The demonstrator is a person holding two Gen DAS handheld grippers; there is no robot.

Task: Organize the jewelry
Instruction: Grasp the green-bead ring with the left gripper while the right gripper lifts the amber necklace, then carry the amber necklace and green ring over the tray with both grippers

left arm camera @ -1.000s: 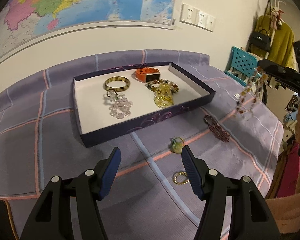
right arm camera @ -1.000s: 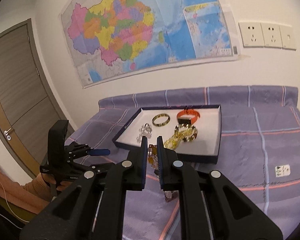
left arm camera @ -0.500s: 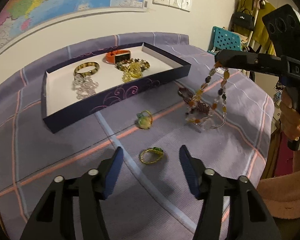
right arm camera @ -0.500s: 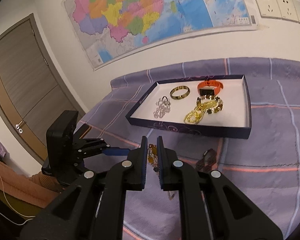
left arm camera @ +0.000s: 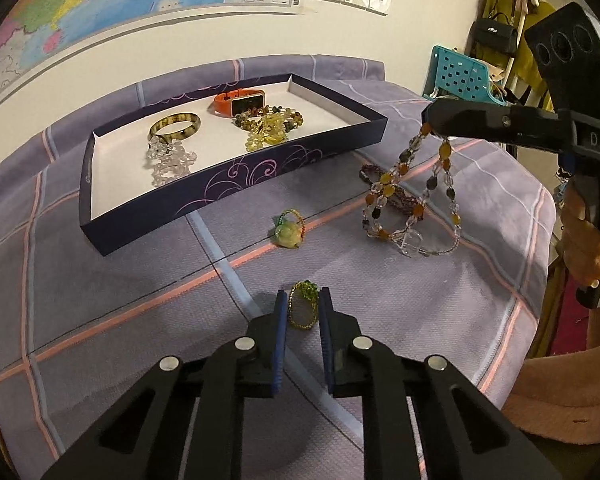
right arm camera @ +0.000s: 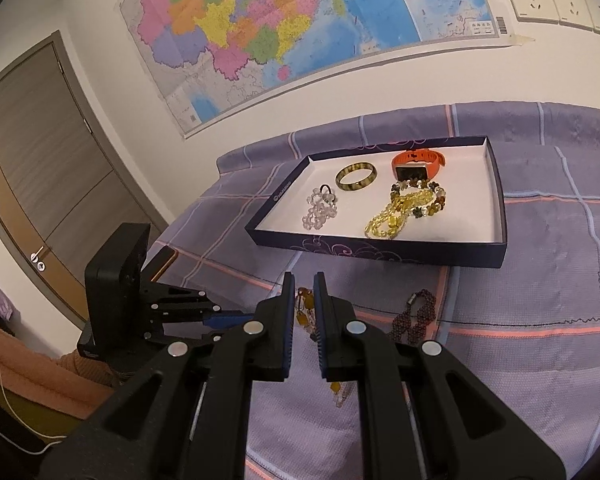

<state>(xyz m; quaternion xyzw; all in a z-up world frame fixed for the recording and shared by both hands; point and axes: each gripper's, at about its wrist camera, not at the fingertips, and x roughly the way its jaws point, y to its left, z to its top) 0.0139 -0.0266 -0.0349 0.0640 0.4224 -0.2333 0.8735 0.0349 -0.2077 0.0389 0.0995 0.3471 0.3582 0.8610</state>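
The left gripper (left arm camera: 303,307) is closing its jaws around a green beaded ring (left arm camera: 302,305) on the purple tablecloth (left arm camera: 120,280). The right gripper (right arm camera: 301,305) pinches a dangling bead necklace (left arm camera: 410,196) near the box (left arm camera: 228,190).

Warm, dim indoor light falls from above. Both fisheye views bend strongly and darken to black corners. Ahead of the jaws the tray (left arm camera: 236,184) casts a soft shadow on the checked cloth (left arm camera: 100,280). Focus is sharp throughout, without motion blur; the wall (right arm camera: 340,92) shows mild glare.
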